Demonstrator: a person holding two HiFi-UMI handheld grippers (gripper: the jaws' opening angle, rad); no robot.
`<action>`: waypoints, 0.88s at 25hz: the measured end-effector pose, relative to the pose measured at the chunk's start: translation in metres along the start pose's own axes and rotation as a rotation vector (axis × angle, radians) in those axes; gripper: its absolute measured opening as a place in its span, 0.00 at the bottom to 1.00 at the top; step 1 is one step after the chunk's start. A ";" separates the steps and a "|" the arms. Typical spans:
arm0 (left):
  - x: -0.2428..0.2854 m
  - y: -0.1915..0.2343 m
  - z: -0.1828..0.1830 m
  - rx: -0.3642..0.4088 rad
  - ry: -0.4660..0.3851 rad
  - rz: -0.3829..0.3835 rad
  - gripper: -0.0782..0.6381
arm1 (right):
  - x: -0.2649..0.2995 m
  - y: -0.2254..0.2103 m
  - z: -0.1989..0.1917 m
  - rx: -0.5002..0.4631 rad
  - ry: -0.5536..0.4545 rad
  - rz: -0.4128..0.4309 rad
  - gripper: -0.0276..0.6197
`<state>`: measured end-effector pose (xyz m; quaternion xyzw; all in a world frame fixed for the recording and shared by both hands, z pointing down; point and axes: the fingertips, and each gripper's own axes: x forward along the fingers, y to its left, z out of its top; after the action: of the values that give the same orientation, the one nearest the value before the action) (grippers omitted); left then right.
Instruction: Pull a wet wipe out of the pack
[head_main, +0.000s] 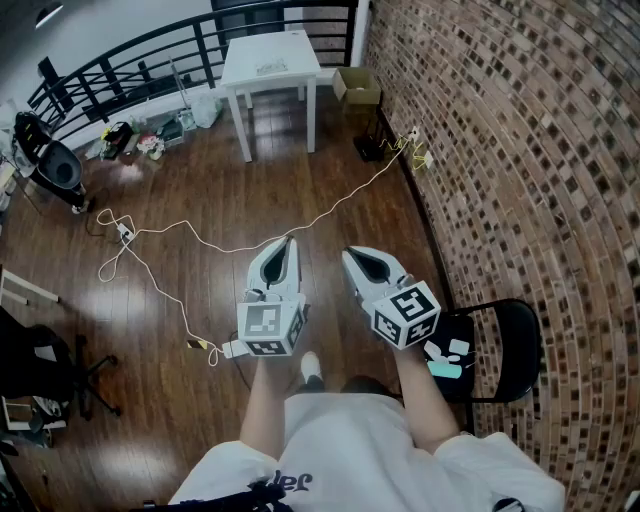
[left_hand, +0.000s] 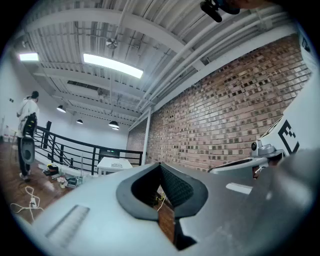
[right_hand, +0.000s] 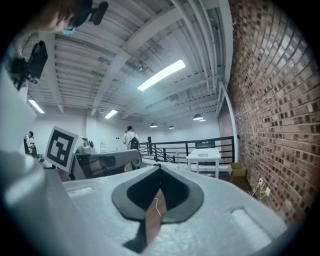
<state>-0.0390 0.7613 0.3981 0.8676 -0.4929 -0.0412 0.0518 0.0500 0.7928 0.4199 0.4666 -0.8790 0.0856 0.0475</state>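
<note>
Left to right above a wood floor (head_main: 200, 190): left gripper (head_main: 287, 244) and right gripper (head_main: 352, 255), both with jaws pressed together on nothing. No wipe pack is identifiable; the items (head_main: 447, 358) on the chair (head_main: 525, 345) are unclear. The pull looks unstarted.

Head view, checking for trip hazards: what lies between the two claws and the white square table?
Only dark wooden floor crossed by one thin white cable, seen in the head view.
</note>
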 end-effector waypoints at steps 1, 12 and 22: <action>0.008 0.011 -0.001 -0.004 0.005 0.001 0.13 | 0.012 -0.001 0.002 0.000 -0.003 0.006 0.03; 0.083 0.089 -0.015 -0.026 0.042 0.063 0.13 | 0.129 -0.048 0.005 0.031 0.023 0.094 0.03; 0.279 0.114 0.009 0.096 0.055 0.110 0.13 | 0.251 -0.209 0.063 0.075 -0.024 0.155 0.03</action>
<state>0.0055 0.4636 0.3985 0.8414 -0.5398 0.0095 0.0258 0.0828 0.4616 0.4217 0.3997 -0.9092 0.1163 0.0129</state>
